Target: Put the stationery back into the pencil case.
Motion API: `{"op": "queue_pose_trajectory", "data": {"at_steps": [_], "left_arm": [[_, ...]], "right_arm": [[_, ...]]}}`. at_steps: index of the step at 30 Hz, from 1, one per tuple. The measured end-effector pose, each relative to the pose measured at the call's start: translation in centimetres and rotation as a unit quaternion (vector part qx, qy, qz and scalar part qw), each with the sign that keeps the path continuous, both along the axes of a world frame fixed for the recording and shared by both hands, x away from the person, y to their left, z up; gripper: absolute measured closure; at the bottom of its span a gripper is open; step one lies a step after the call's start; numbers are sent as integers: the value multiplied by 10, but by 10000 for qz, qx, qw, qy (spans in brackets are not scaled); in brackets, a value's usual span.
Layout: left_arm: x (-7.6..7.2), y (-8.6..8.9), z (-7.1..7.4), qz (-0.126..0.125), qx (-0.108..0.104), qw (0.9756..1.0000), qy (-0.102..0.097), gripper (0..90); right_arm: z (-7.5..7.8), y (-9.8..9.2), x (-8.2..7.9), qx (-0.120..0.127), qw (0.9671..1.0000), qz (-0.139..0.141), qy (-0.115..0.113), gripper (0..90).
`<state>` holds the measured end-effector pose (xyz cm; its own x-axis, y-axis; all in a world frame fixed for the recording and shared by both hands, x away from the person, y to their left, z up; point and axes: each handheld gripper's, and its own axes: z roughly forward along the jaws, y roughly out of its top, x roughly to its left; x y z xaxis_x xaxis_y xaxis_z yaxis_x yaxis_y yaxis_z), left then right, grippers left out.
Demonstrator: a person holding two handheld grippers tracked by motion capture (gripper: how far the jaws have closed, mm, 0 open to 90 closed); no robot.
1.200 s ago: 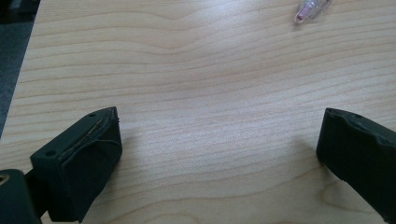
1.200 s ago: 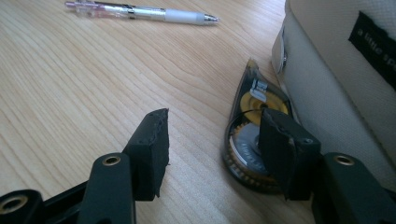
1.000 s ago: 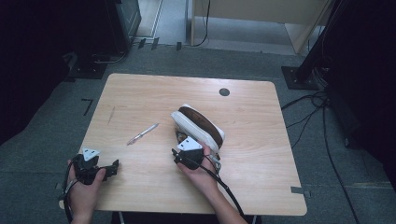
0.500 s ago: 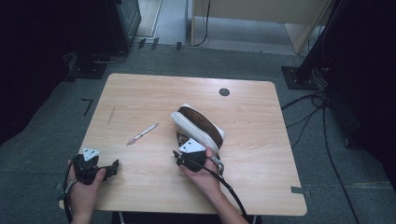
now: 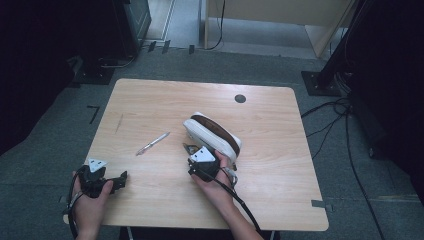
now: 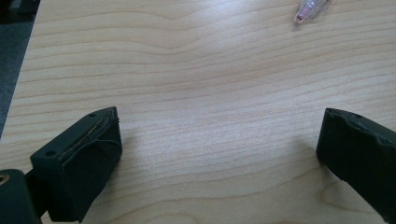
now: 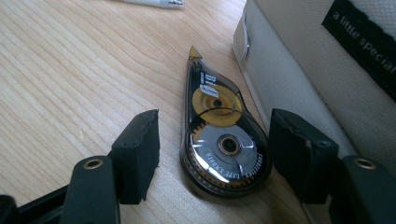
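The correction tape dispenser [image 7: 219, 140] lies flat on the worktop [image 5: 150, 100] beside the pouch [image 7: 317, 88], between the right claw's [image 7: 212, 156] just-opened, released jaws; light, hard, slick plastic, best pinched across its round body.

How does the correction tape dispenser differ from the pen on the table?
The correction tape dispenser is a dark, teardrop-shaped case with two reels; the pen is slim, straight and pale. The dispenser lies between the right gripper's open jaws beside the pencil case; the pen lies alone farther left. Both lie flat.

Right claw [image 7: 212, 154] jaws just opened wider; left claw [image 6: 215, 154] apparently agape.
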<state>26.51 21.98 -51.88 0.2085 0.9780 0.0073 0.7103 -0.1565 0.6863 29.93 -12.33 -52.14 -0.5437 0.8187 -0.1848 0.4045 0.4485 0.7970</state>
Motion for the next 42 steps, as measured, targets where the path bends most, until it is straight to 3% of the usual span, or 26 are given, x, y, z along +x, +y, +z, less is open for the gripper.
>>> {"op": "queue_pose_trajectory", "data": {"at_steps": [7,9,11,15,18,21,23,30,36,37,38,39,42], "left_arm": [[0,0,0,-1,-1,10000,-2,2],[0,0,0,-1,-1,10000,1,3],[0,0,0,-3,0,10000,2,3],[0,0,0,-2,1,10000,1,3],[0,0,0,-5,1,10000,1,3],[0,0,0,-6,1,10000,1,3],[0,0,0,-8,2,10000,0,2],[0,0,0,-11,1,10000,-2,2],[0,0,0,-10,0,10000,-1,3],[0,0,0,-10,1,10000,0,2],[0,0,0,-11,2,10000,1,2],[0,0,0,-11,1,10000,0,2],[0,0,0,-11,3,10000,1,3]], "right_arm": [[-1,0,-4,-167,9998,77,-121,411],[2,-1,-7,-61,9997,159,-145,411],[3,-2,-5,-67,9995,65,-288,398],[1,-2,-1,-144,9994,-82,-291,362],[-2,2,2,-335,9993,-135,-120,351],[0,1,3,-13,9998,-177,20,352],[-1,2,6,-17,9997,-100,225,361],[0,1,7,50,9995,-100,295,407],[0,1,5,123,9992,126,349,421],[0,1,4,122,9990,205,366,445],[1,0,2,126,9987,250,417,597],[1,-1,-1,145,9984,342,435,646],[0,-3,-5,281,9978,370,476,581]]}}
